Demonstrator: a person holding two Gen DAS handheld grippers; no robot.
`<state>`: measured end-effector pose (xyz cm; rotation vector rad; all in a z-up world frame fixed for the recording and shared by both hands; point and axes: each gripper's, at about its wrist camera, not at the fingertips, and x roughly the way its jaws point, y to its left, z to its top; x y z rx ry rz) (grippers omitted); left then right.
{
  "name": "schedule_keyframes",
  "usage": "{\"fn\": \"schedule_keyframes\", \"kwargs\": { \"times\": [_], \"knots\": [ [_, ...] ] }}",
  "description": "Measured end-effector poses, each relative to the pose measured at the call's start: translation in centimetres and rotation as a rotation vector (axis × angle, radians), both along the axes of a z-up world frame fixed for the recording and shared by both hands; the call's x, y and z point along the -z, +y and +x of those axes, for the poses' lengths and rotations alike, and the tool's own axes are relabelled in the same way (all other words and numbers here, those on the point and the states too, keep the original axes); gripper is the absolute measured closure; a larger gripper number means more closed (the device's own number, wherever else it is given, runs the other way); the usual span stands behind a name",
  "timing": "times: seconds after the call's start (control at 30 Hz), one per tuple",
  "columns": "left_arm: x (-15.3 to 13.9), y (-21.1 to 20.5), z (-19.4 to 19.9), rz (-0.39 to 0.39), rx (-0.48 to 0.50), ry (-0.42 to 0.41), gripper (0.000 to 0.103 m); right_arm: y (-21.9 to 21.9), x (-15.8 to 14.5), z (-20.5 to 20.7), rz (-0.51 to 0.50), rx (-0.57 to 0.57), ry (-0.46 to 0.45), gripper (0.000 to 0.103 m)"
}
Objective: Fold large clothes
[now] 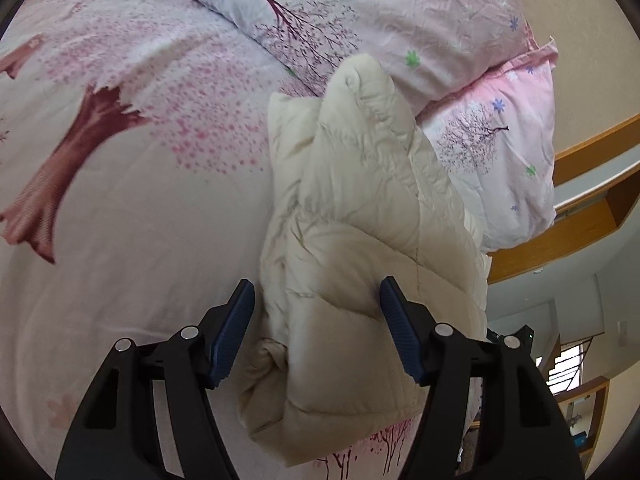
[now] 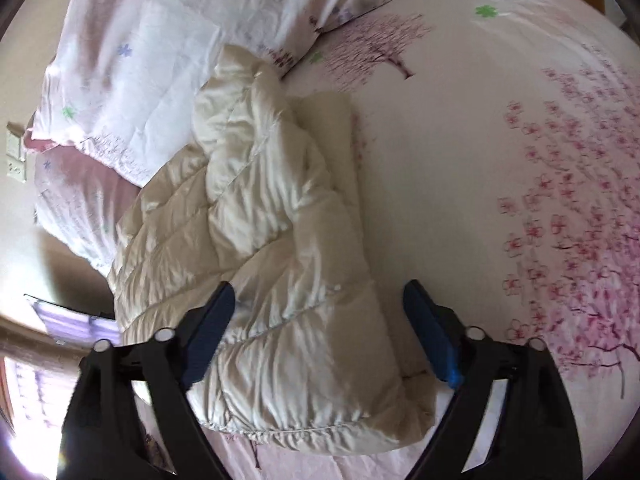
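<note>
Cream padded jacket (image 1: 360, 208) lies bundled on the bed (image 1: 132, 184), on a pink blossom-print sheet, its far end against the pillows (image 1: 420, 20). Left gripper (image 1: 316, 320): fingers (image 1: 234, 332) spread apart either side of the jacket's near fold, not pressing it. Right gripper (image 2: 320, 332): fingers (image 2: 434, 340) likewise wide apart above the jacket's near end, holding nothing. Both views are slightly blurred.

The cream jacket (image 1: 360, 216) hides the bedsheet (image 1: 132, 184) beneath it (its lower hem sits behind the left gripper (image 1: 316, 296)).
</note>
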<state>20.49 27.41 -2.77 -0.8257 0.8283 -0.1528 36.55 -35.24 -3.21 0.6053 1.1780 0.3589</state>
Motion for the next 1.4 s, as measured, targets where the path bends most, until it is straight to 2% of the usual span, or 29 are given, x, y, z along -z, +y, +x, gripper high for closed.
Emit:
{"fn": "schedule_keyframes", "kwargs": {
  "times": [0.03,0.1,0.17,0.3,0.33,0.4,0.43,0.5,0.53,0.6,0.8,1.13,1.3,1.37,1.4],
  "knots": [
    [0.1,-0.2,0.1,-0.010,0.008,0.000,0.038,0.4,0.1,0.0,0.017,-0.015,0.006,0.032],
    [0.2,-0.4,0.1,-0.019,0.016,-0.001,0.038,1.1,0.4,-0.4,0.053,-0.041,0.017,0.034],
    [0.2,-0.8,0.1,-0.015,0.023,-0.002,0.038,1.4,0.4,-0.5,0.042,-0.050,0.008,0.040],
    [0.3,-1.1,0.2,-0.031,0.030,-0.003,0.041,1.0,1.5,-0.9,0.122,-0.046,0.043,0.068],
    [0.5,-1.1,0.2,-0.049,0.032,-0.004,0.044,0.8,1.6,-0.9,0.136,-0.044,0.043,0.074],
    [1.1,-1.0,0.2,-0.099,0.035,-0.006,0.065,0.9,1.5,-1.2,0.153,-0.038,0.029,0.080],
    [1.3,-1.0,0.2,-0.120,0.034,-0.012,0.070,1.0,1.5,-1.2,0.158,-0.034,0.023,0.083],
    [1.1,-1.0,0.2,-0.124,0.033,-0.032,0.082,1.3,0.9,-1.3,0.155,-0.033,0.007,0.087],
    [0.6,-1.1,0.1,-0.110,0.034,-0.050,0.085,1.3,0.6,-1.4,0.152,-0.034,-0.002,0.088],
    [-0.2,-0.9,-0.2,-0.110,0.028,-0.080,0.089,1.4,-0.2,-1.6,0.161,-0.036,-0.019,0.089],
    [-3.0,1.7,-2.7,-0.116,-0.022,-0.170,0.090,3.6,-2.0,-3.0,0.207,-0.105,-0.047,0.090],
    [-3.8,7.2,-12.7,-0.100,-0.193,-0.217,0.090,11.1,-2.5,-7.8,0.233,-0.288,-0.039,0.090],
    [-3.1,8.9,-16.2,-0.086,-0.259,-0.209,0.090,13.8,-2.4,-10.4,0.164,-0.346,-0.063,0.089],
    [-2.1,9.0,-16.6,-0.091,-0.260,-0.184,0.090,14.5,-2.6,-10.6,0.086,-0.339,-0.093,0.086],
    [-1.6,9.0,-16.7,-0.091,-0.257,-0.171,0.089,14.8,-2.7,-10.6,0.040,-0.334,-0.105,0.079]
  ]
}}
